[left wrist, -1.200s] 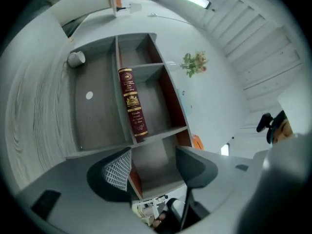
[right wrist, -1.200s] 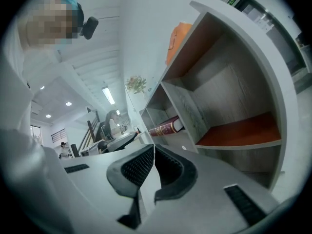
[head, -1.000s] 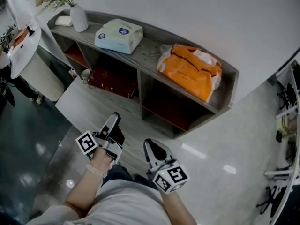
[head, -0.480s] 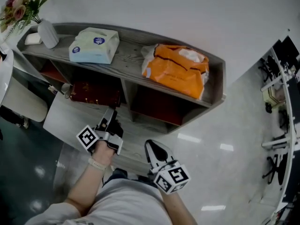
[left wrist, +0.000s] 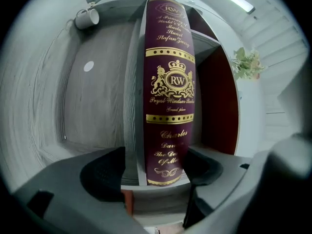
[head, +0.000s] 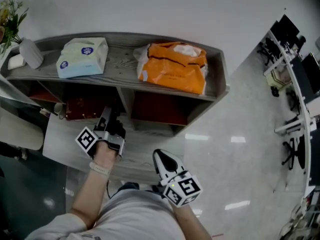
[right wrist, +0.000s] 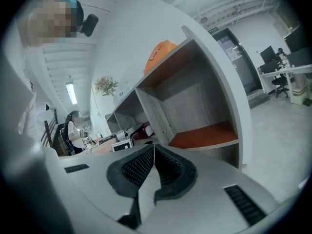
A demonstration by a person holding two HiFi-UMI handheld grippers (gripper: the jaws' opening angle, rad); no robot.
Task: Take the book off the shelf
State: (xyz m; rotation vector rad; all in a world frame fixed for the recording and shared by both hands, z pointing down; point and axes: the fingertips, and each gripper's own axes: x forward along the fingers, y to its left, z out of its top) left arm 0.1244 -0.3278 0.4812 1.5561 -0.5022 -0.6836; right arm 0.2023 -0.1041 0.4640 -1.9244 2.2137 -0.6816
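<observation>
A dark red book (head: 82, 108) with gold lettering lies in the lower left compartment of the grey wooden shelf (head: 215, 91). My left gripper (head: 106, 118) is at the mouth of that compartment, its jaws wide open. In the left gripper view the near end of the book's spine (left wrist: 168, 82) sits between the two pads (left wrist: 105, 172), which stand clear of it. My right gripper (head: 162, 159) hangs back over the floor by the person's body. In the right gripper view, the right gripper (right wrist: 152, 172) has its jaws shut together with nothing between them.
On top of the shelf lie a tissue pack (head: 82, 57), an orange bag (head: 175, 66) and a white vase (head: 31, 53). A white mug (head: 59, 109) sits at the shelf's left end. The lower right compartment (head: 160, 109) holds nothing. Desks and chairs (head: 290, 49) stand far right.
My left gripper has moved forward to the book's compartment, and the head view has swung so the shelf lies squarer in frame. The right gripper has stayed put.
</observation>
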